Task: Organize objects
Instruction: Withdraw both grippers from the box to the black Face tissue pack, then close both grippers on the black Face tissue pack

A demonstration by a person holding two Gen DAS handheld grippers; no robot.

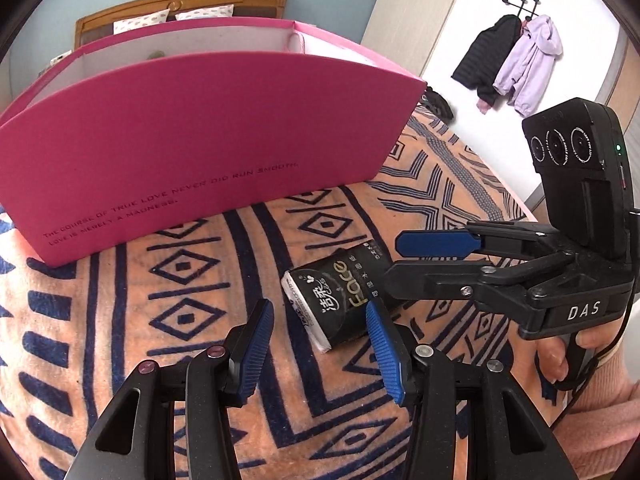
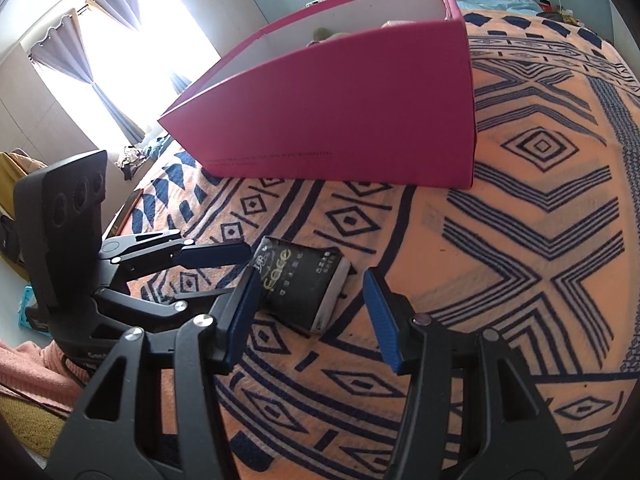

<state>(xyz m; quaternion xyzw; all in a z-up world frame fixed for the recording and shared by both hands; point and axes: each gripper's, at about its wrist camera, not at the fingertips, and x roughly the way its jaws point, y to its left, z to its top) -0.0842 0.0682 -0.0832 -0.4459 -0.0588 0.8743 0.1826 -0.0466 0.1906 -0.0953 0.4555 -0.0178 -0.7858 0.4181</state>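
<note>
A black tissue pack [image 1: 340, 300] marked "Face" lies on the orange patterned blanket [image 1: 160, 360]. It also shows in the right wrist view [image 2: 304, 286]. My left gripper [image 1: 320, 316] is open, low over the blanket, with its right finger beside the pack. My right gripper [image 2: 310, 286] is open and comes from the right side, its fingers either side of the pack's far end; it also shows in the left wrist view [image 1: 394, 256]. A pink open box [image 1: 192, 136] stands behind the pack, and shows in the right wrist view [image 2: 360, 112] with soft items partly visible inside.
The blanket [image 2: 520, 280] covers a bed with a wooden headboard [image 1: 180, 8] and pillows beyond the box. Coats hang on a wall rack [image 1: 516, 56] at the right. A curtained window [image 2: 120, 40] is at the left.
</note>
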